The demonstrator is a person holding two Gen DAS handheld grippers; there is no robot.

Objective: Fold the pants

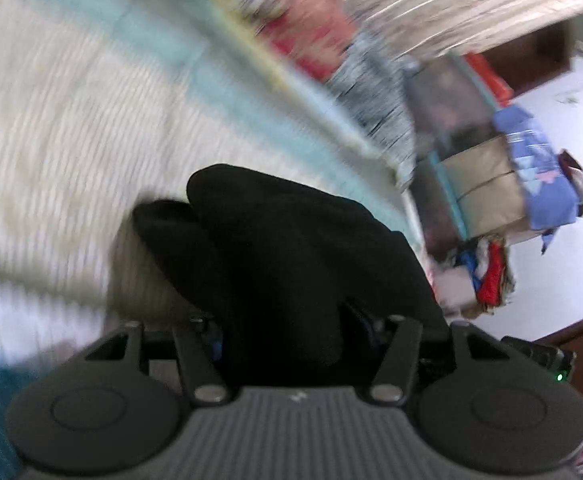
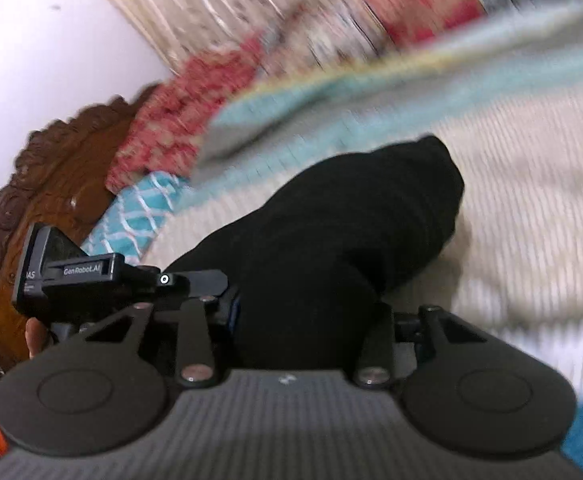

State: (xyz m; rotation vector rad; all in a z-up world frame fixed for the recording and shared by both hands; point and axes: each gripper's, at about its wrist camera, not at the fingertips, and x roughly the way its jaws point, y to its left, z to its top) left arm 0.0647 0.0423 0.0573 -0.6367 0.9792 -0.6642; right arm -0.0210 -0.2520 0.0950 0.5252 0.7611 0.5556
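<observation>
left gripper (image 1: 287, 320): fingers clenched on black pants (image 1: 291, 248); cloth bunched over them | right gripper (image 2: 307, 316): fingers clenched on pants (image 2: 351, 232) | pants: lifted over cream ribbed bedspread (image 1: 71, 140) with teal stripe; views blurred

The pants (image 1: 291, 248) are seen as a soft, matt black cloth without sheen, bunched in thick folds. The bed cover (image 1: 71, 120) beneath is shown as a cream woven cloth with a fine ribbed texture and a pale blue band. The left gripper (image 1: 287, 340) and right gripper (image 2: 303, 320) are made of matt dark plastic, with a ridged grey housing and small bright metal pins at the linkages. The headboard (image 2: 51, 168) is seen as carved brown wood with a glossy varnish. A cardboard box (image 1: 487, 188) looks dull and papery.
</observation>
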